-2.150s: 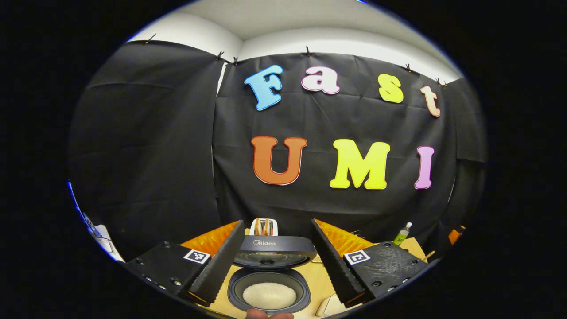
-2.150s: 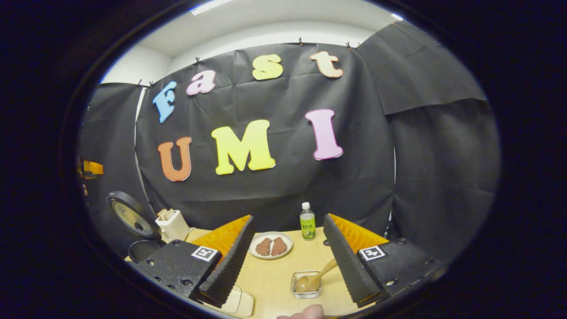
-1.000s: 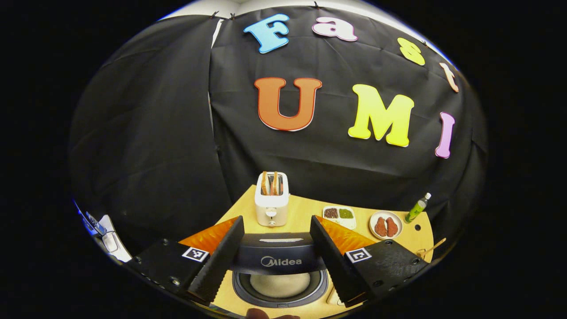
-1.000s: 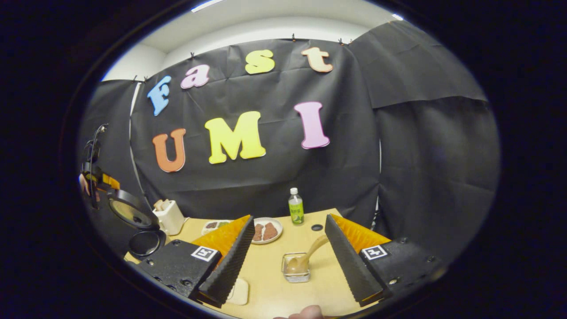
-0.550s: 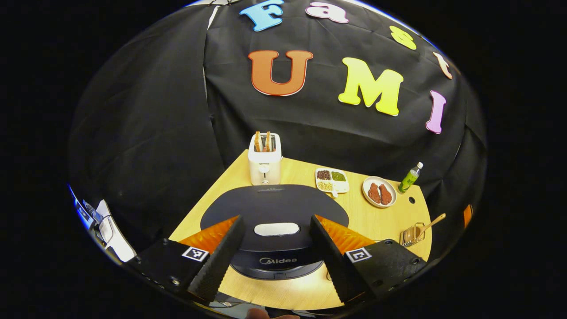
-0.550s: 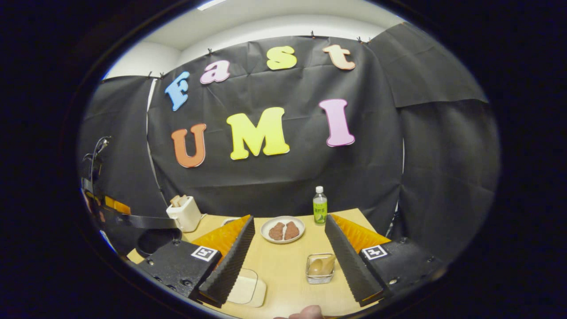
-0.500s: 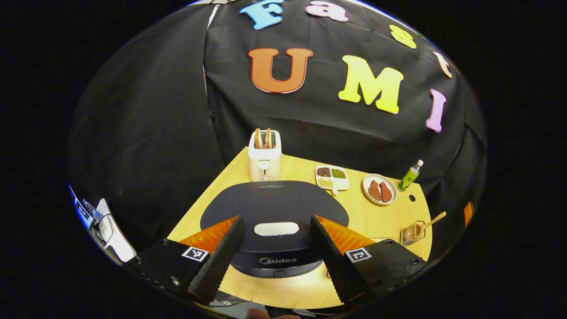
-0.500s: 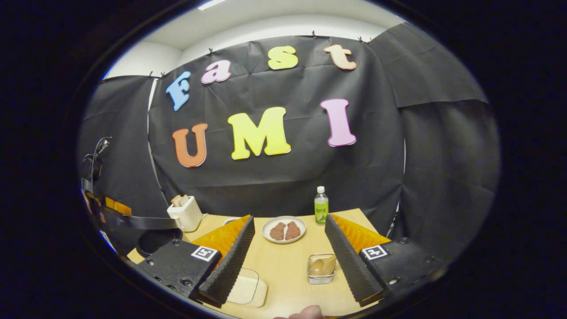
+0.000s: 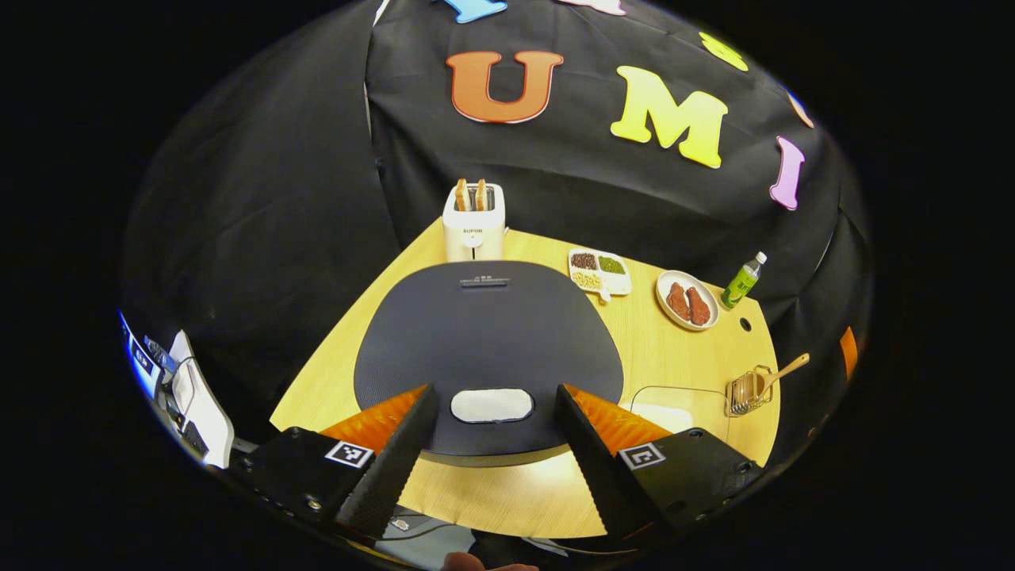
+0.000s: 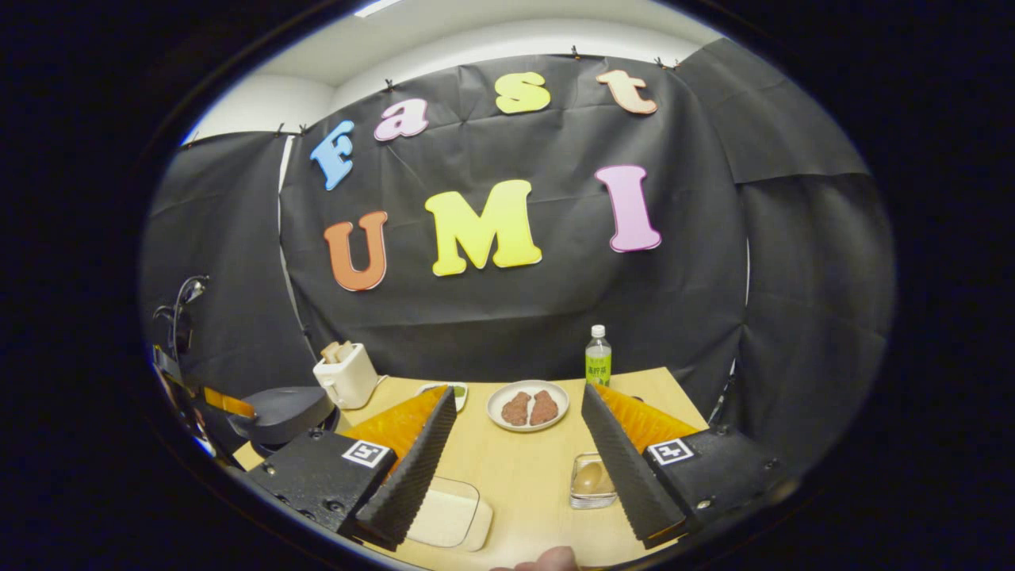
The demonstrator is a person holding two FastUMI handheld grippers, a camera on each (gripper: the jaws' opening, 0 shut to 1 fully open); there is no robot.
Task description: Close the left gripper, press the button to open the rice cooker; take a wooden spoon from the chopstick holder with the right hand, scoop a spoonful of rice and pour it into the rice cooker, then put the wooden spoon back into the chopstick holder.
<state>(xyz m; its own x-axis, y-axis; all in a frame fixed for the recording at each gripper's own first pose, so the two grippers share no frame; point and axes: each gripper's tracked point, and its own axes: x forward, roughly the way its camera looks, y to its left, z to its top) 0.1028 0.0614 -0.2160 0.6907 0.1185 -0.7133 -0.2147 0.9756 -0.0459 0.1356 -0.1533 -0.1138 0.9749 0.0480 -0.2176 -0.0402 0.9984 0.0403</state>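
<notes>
there, rice cooker [image 9: 484,333] just beyond the spread, empty left hand-held gripper [image 9: 490,432]

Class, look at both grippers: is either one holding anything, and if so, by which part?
Nothing is held. The left gripper and right gripper are both open; the wooden spoon rests in its holder.

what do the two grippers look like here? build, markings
Left gripper and right gripper look alike: two wedge-shaped fingers with ribbed inner faces, mounted on black textured blocks with screw heads. Each block carries a small square black-and-white tag.
</notes>
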